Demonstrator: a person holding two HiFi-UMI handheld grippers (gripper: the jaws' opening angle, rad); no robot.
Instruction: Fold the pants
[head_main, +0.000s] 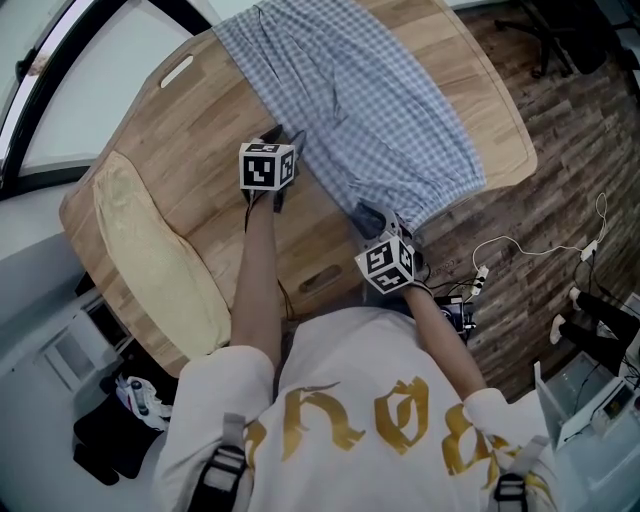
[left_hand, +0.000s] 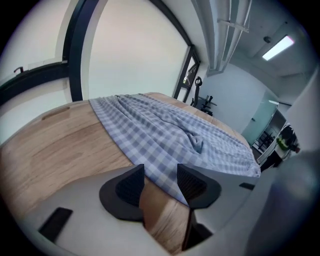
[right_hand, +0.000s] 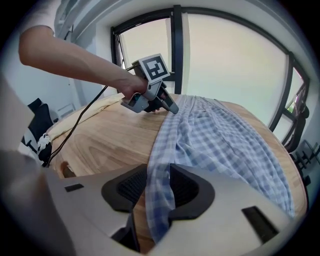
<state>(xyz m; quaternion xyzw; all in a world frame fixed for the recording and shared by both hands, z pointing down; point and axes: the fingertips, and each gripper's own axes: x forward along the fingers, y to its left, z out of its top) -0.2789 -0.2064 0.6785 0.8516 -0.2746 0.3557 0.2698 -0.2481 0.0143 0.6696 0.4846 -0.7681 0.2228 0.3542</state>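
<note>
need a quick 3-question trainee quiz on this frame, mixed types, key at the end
1. True or false: the pants are plain black.
2. What lies by the left edge of the table in the head view? A) a pale yellow cloth B) a red box C) a laptop
3. Which gripper is at the end of the pants that drapes over the table edge?

Key: 1 false, they are blue and white check. 2 A. 3 the right gripper.
</note>
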